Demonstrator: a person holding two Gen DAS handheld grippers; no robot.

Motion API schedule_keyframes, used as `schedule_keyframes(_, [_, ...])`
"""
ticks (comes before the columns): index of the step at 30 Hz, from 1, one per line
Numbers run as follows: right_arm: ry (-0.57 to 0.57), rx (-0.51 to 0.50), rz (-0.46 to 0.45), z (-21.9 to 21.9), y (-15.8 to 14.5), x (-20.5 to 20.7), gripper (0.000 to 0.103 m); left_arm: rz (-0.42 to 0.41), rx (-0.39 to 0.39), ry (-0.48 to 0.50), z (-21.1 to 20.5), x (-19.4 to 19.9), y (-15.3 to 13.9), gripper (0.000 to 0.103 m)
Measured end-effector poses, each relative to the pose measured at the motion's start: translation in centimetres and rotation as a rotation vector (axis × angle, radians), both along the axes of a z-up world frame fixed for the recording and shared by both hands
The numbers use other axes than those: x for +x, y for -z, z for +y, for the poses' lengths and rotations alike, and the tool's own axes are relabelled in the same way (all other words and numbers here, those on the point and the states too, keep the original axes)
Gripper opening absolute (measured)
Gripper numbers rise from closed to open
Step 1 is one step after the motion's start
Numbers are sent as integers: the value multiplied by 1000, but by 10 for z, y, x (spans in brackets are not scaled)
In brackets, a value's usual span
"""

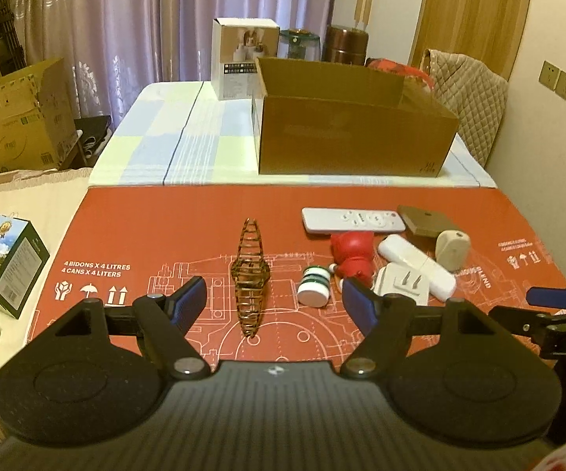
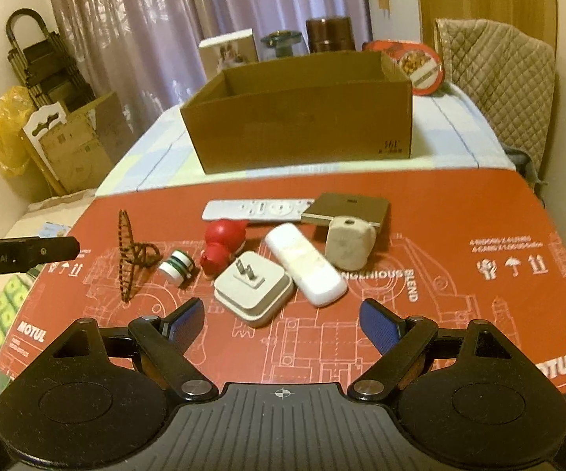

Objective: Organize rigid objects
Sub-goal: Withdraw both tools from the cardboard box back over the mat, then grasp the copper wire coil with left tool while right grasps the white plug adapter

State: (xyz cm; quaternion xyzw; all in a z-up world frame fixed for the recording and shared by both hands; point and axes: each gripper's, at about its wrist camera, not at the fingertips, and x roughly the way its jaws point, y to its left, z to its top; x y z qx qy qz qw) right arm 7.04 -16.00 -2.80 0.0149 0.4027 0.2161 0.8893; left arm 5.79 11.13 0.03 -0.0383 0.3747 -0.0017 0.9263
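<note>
On a red printed cardboard sheet [image 1: 165, 235] lie several small objects: a brown wire spindle [image 1: 250, 276], a green-and-white roll [image 1: 314, 284], a red figurine [image 1: 351, 251], a white plug adapter [image 2: 253, 286], a white oblong device [image 2: 305, 269], a white remote [image 2: 257, 209], a brown flat case [image 2: 347, 206] and a beige rounded block [image 2: 349, 247]. My left gripper [image 1: 273, 308] is open, its fingers straddling the spindle's near end from above. My right gripper [image 2: 283, 324] is open just short of the plug adapter, holding nothing.
An open brown cardboard box [image 2: 302, 117] stands behind the red sheet on a checked tablecloth [image 1: 188, 129]. Behind it are a white carton [image 1: 240, 59], jars and a red tin [image 2: 420, 62]. A quilted chair [image 2: 499, 78] is at the right, boxes [image 1: 12, 117] at the left.
</note>
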Motion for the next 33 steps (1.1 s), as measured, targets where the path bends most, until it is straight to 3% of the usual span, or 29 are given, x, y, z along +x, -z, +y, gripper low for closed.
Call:
schedule_keyframes(12, [-3, 26, 74, 39, 42, 20, 83, 16, 22, 46, 12, 35, 31, 72])
schedule_keyframes(24, [101, 37, 107, 71, 77, 54, 83, 27, 2, 30, 29, 61, 61, 72])
schedule_keyframes(30, [139, -11, 46, 85, 82, 62, 83, 21, -24, 16, 32, 65, 63, 72])
schedule_keyframes(33, [103, -75, 14, 93, 85, 62, 83, 28, -32, 20, 32, 65, 65, 72])
